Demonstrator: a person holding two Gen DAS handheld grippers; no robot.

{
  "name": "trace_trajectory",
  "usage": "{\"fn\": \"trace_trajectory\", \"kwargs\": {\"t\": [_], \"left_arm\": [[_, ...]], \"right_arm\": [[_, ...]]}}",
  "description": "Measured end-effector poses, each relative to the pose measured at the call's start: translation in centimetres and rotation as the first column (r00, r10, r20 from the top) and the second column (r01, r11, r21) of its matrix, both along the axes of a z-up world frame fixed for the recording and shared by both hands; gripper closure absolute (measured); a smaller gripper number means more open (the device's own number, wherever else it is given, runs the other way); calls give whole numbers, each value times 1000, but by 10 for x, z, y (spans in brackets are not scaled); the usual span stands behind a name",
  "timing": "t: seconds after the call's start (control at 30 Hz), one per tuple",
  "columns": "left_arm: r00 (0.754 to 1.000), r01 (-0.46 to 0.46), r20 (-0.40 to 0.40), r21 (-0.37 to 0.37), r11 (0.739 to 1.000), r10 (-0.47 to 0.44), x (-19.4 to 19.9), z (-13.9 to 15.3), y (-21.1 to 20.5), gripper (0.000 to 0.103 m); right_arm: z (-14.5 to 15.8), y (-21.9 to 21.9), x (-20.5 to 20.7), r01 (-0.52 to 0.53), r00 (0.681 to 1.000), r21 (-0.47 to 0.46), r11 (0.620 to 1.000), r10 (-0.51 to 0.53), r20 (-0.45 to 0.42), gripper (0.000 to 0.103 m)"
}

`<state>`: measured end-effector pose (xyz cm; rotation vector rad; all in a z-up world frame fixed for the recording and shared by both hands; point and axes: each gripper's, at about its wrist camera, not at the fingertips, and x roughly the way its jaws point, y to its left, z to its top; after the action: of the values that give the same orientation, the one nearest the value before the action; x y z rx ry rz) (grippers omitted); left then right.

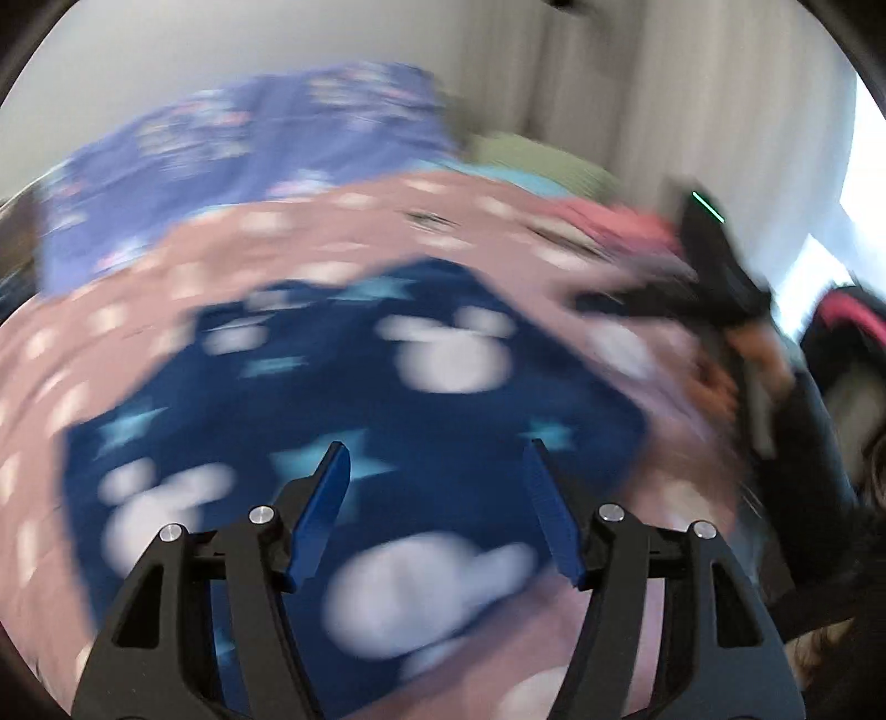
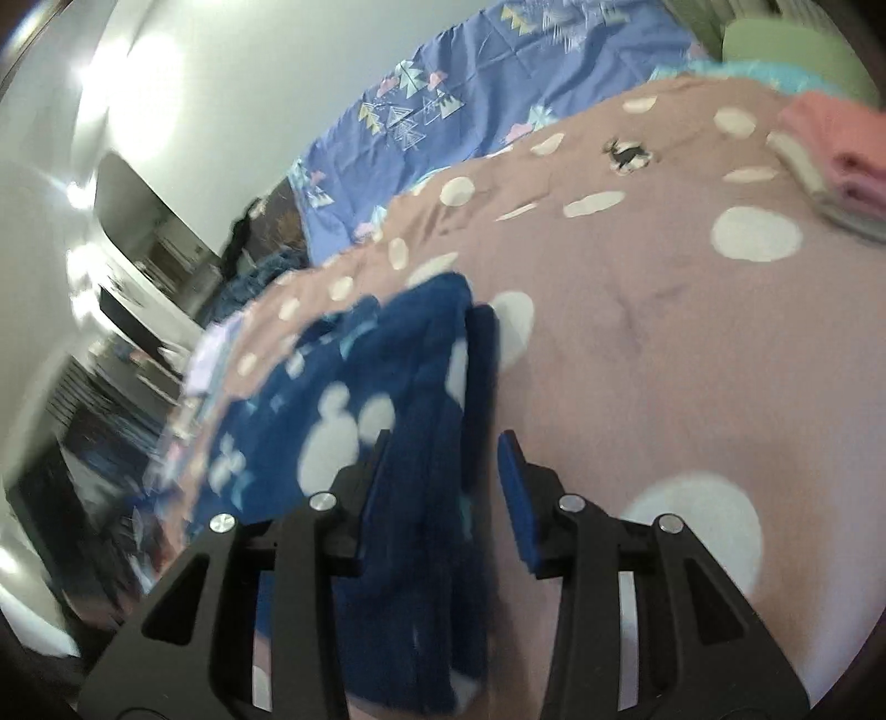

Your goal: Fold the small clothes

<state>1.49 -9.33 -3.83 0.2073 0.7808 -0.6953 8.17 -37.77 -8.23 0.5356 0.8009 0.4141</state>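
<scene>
Navy garment (image 1: 354,421) (edge between right tool (image 2: 440,462))

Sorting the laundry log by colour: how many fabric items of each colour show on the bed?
Navy garment with stars: 1
Pink folded clothes: 1 stack, pieces too blurred to count
Dusty-pink dotted cover: 1
Purple patterned sheet: 1
Green pillow: 1
Turquoise fabric: 1
Total: 6

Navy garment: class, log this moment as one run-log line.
left gripper: open, above navy garment | right gripper: open, at its edge | garment lies on dotted pink cover | fold: unfinished
</scene>
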Motion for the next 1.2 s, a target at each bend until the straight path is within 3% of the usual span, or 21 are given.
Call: {"fn": "trace_trajectory", "kwargs": {"t": [0.03,0.1,0.2,0.27,0.3,0.33,0.4,0.47,0.63,0.67,0.73,0.77,0.8,0.87,0.9,1.0,1.07,1.13,1.2], "left_arm": [[998,56,-16,34,998,-55,-2,-9,-32,37],[991,129,-39,73,989,-126,-9,-23,-69,37],[977,209,-65,178,962,-201,-21,-50,-116,36],[970,243,-59,231,942,-236,-27,-61,-135,25],[969,247,-50,249,936,-243,-29,-65,-141,21],[968,248,-38,267,931,-247,-30,-67,-145,21],[968,244,-22,296,923,-249,-30,-71,-149,21],[970,237,-27,299,924,-240,-27,-71,-149,21],[977,214,-46,285,934,-210,-19,-75,-151,21],[977,213,-49,278,937,-207,-18,-75,-149,21],[977,215,-57,265,940,-208,-17,-76,-148,21],[975,220,-64,252,942,-211,-16,-77,-147,21],[975,221,-59,243,945,-213,-16,-76,-147,25],[971,237,-24,209,949,-238,-19,-72,-140,56],[968,250,-17,194,949,-252,-18,-70,-139,79],[956,291,-11,190,938,-294,-20,-70,-133,82],[947,317,-22,194,928,-319,-24,-76,-130,82],[948,317,-44,179,931,-314,-24,-81,-129,82],[950,312,-57,171,934,-307,-19,-83,-129,82]], "right_arm": [[-2,-3,8,6,1000,8,1000,-6,-16,78],[-11,-4,28,21,998,-37,999,-23,-65,85],[-27,-7,49,6,990,-31,999,-10,-139,88],[-33,-4,59,-36,985,-31,999,30,-169,88],[-34,-1,63,-68,983,-27,997,62,-174,85],[-34,2,68,-97,980,-21,995,92,-175,70],[-30,8,79,-137,977,-14,990,133,-166,56],[-29,17,93,-168,973,-51,984,158,-169,55],[-37,31,127,-218,957,-18,976,210,-199,51],[-38,31,130,-207,962,-2,978,203,-183,55],[-39,27,130,-181,972,33,983,184,-146,82],[-43,22,130,-152,979,61,986,159,-127,88],[-46,18,130,-138,982,96,986,149,-115,90],[-51,11,128,-135,986,154,979,148,-78,92],[-48,9,125,-141,988,173,975,151,-45,93],[-19,4,107,-206,975,232,950,180,128,93],[-4,13,102,-217,963,149,965,187,194,94],[-12,17,111,-170,975,65,983,159,153,94],[-42,13,128,-124,992,53,991,122,30,94]]}}
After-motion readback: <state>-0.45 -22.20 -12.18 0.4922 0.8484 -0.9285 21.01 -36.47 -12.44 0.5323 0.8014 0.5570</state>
